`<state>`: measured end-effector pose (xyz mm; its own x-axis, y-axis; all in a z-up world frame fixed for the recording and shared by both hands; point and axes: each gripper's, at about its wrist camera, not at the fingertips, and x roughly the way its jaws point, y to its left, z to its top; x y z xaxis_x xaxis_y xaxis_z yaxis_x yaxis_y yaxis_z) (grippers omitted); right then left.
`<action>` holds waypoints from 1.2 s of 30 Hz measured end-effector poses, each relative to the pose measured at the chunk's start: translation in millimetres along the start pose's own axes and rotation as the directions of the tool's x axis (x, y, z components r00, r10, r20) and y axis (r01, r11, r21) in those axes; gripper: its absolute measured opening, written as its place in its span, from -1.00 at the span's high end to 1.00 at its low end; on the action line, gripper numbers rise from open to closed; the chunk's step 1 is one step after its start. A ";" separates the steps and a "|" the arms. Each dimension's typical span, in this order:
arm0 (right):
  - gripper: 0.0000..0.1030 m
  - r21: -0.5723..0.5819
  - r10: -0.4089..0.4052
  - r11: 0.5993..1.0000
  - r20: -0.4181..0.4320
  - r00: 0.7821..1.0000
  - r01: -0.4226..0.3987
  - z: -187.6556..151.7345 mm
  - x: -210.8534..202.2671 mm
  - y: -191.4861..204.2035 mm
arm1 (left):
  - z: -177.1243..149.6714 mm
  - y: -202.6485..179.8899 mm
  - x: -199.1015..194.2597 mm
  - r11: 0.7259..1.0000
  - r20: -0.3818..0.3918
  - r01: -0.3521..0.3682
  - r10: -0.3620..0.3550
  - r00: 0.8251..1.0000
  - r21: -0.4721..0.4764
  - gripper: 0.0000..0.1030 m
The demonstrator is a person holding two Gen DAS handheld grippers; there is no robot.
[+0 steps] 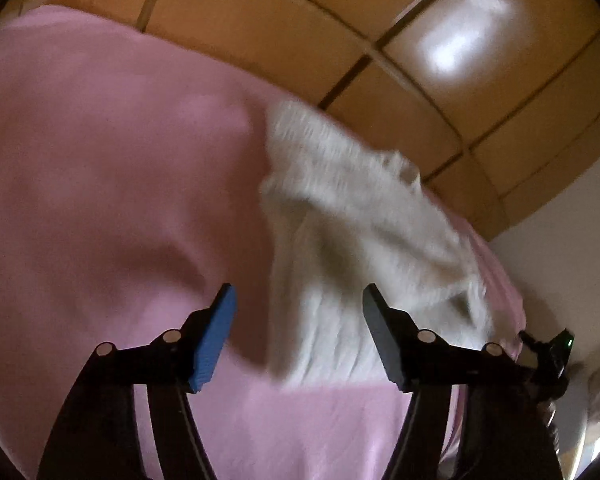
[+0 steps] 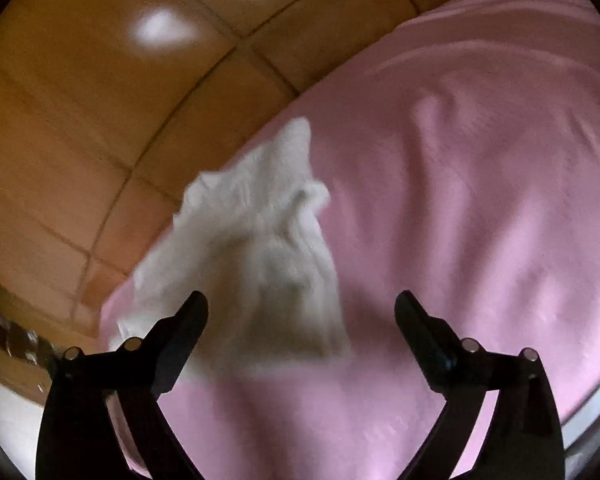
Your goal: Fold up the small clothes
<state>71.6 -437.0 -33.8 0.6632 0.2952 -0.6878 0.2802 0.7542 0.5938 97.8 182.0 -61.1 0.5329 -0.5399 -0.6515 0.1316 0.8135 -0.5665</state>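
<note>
A small white ribbed garment [image 1: 352, 240] lies crumpled on a pink bedsheet [image 1: 100, 184], near the bed's edge. My left gripper [image 1: 298, 312] is open and empty, hovering just short of the garment's near edge, its fingers [image 1: 214, 340] spread to either side of it. In the right wrist view the same white garment [image 2: 260, 264] lies on the pink sheet [image 2: 480, 200]. My right gripper [image 2: 302, 320] is open and empty, just short of the garment's near right corner. Both views are motion-blurred.
An orange-brown tiled floor [image 1: 380, 40] lies beyond the bed's edge, also in the right wrist view [image 2: 80, 100]. A white wall [image 1: 572, 240] stands at the right. The other gripper's body [image 1: 548, 356] shows at the left view's lower right.
</note>
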 end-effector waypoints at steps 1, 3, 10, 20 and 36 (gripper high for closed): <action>-0.84 -0.024 -0.014 1.000 -0.011 1.000 0.013 -7.5 -1.3 -0.6 | -10.0 1.2 -2.4 1.000 -0.010 0.010 -0.009 1.000 0.011 -0.26; -0.84 -0.068 -0.034 0.997 -0.037 0.999 0.031 -23.4 -0.4 0.2 | -27.7 2.1 -8.9 0.999 -0.019 0.027 -0.026 0.999 0.028 -0.27; -0.19 -0.263 -0.155 0.952 0.021 0.988 0.155 -26.9 43.5 32.5 | -31.2 -20.8 11.1 0.997 0.039 -0.017 0.014 0.999 0.081 -0.43; 0.76 -0.256 -0.107 0.962 -0.043 0.993 0.093 -28.7 32.0 46.8 | -34.9 -32.9 7.7 0.991 -0.001 -0.038 0.038 0.999 0.126 0.70; 0.76 -0.290 -0.149 0.951 -0.131 0.980 0.106 -96.1 -33.6 21.0 | -113.2 -25.1 -52.7 0.992 -0.123 -0.012 0.027 0.992 0.123 0.71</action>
<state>-11.4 -374.7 -38.3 0.5173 0.2539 -0.8173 0.1354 0.9187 0.3711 -28.2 165.5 -69.7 0.4297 -0.5400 -0.7237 0.2271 0.8403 -0.4922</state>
